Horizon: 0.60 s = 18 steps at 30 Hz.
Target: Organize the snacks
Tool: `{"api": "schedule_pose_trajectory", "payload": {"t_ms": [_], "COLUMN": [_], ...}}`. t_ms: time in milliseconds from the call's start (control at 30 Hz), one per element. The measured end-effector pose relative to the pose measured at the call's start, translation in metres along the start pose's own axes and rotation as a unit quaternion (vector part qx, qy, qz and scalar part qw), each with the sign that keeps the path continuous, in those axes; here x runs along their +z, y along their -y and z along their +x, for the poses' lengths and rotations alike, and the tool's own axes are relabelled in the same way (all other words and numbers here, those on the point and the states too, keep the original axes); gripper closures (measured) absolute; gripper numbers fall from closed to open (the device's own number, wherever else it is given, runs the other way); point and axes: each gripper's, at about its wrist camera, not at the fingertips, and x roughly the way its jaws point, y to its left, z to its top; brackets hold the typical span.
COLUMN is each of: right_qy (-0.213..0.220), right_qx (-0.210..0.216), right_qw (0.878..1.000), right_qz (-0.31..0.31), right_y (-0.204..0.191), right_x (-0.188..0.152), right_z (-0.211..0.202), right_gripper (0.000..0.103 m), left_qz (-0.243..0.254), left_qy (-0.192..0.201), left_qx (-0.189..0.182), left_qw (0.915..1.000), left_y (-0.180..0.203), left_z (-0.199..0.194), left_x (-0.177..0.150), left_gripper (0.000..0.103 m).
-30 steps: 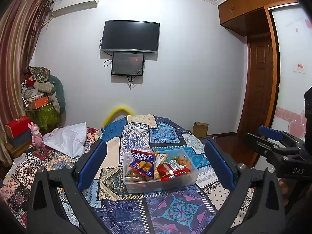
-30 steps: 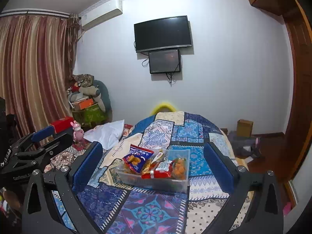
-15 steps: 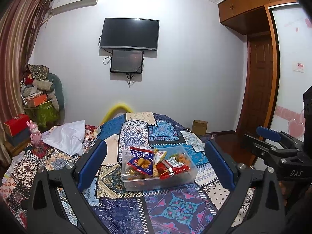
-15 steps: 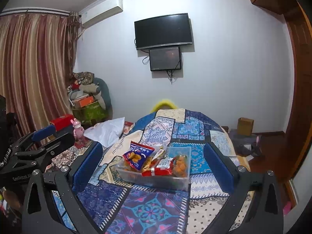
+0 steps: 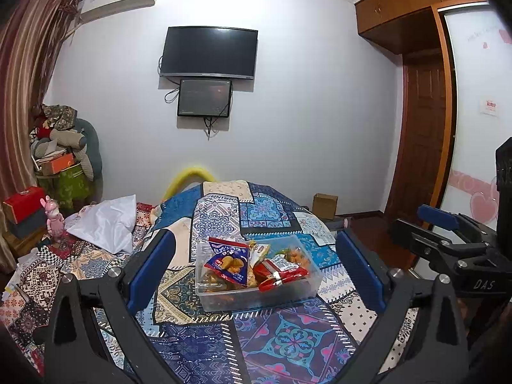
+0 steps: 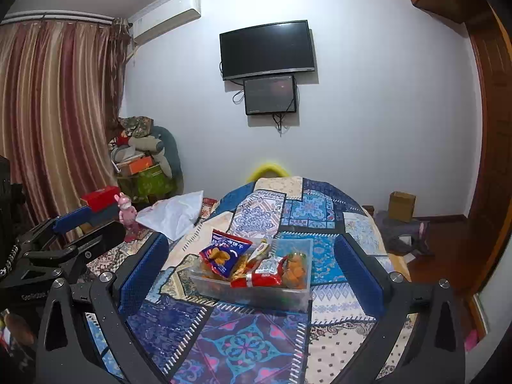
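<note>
Snacks in a clear tub (image 5: pixel 256 297) on the patchwork quilt (image 5: pixel 288 345).
My left gripper (image 5: pixel 254 272) and right gripper (image 6: pixel 251 272) hold their ribbed blue pads wide apart; glossy crinkled packets (image 5: pixel 228 264) lean inside.

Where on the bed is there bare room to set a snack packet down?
Free quilt lies in front of the clear bin, and behind it toward the yellow hoop. The bin is crowded with packets; the white cloth covers the left side.

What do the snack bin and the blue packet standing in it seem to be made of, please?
Snack bin: probably clear, slightly frosted plastic; the snacks show through its walls. Blue packet: seemingly glossy printed film, creased, catching light, with a crimped red top edge.
</note>
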Motion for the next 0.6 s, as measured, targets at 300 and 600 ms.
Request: {"api": "schedule_pose_trajectory", "payload": {"t_ms": [300, 600], "right_qy": [-0.005, -0.011], "right_qx": [-0.003, -0.004], "right_qw": [1.0, 1.0], "right_qz": [-0.002, 0.0], "right_y": [-0.0002, -0.0002], "right_x": [-0.0029, -0.0057], "right_z": [0.0028, 0.006], "right_gripper": [0.0, 0.0], "left_qz": [0.001, 0.005], "left_qy": [0.0, -0.003], "left_qx": [-0.004, -0.009], "left_qw": [1.0, 0.9999], "left_y": [0.0018, 0.002], "left_z": [-0.0007, 0.0024], "left_x": [-0.0014, -0.0007], "left_gripper": [0.002, 0.002]}}
